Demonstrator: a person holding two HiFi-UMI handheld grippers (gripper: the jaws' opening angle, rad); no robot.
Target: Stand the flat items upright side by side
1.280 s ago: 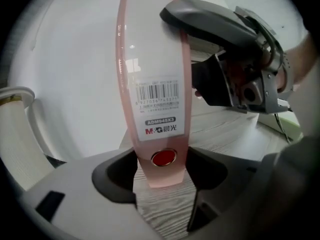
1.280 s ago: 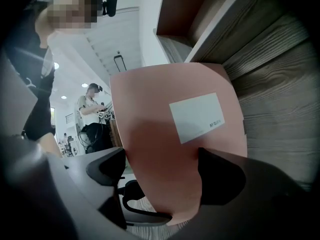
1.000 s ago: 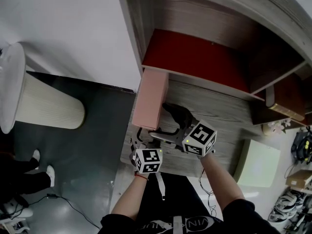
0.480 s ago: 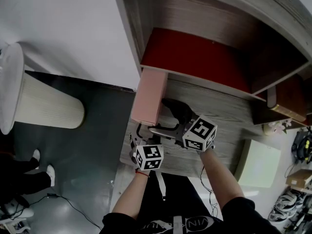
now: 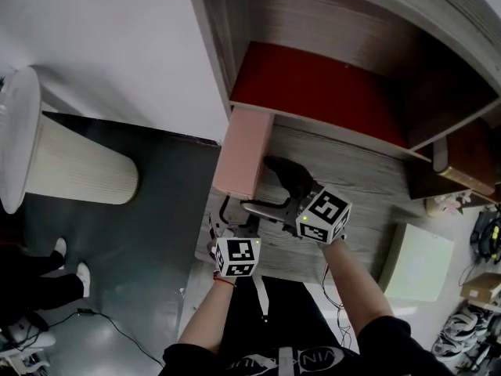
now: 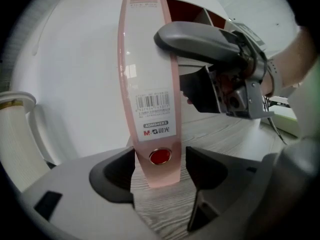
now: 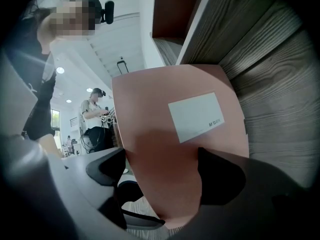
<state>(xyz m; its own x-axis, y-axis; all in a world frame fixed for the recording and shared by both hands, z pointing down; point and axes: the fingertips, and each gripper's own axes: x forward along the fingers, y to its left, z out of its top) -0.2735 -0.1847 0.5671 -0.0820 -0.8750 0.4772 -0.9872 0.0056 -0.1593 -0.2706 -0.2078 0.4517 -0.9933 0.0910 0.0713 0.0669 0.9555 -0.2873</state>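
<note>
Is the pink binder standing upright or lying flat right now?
Upright. The pink binder stands on its bottom edge on the wooden desk, its spine running straight up.

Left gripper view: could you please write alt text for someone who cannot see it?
A pink file box stands upright on a wood-grain desk, its labelled spine's foot between the open left tongs. The right tongs reach its right side.

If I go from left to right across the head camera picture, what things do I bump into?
White ribbed bin → pink file box → pale green square board. The grippers overlap the box, so they are left out.
</note>
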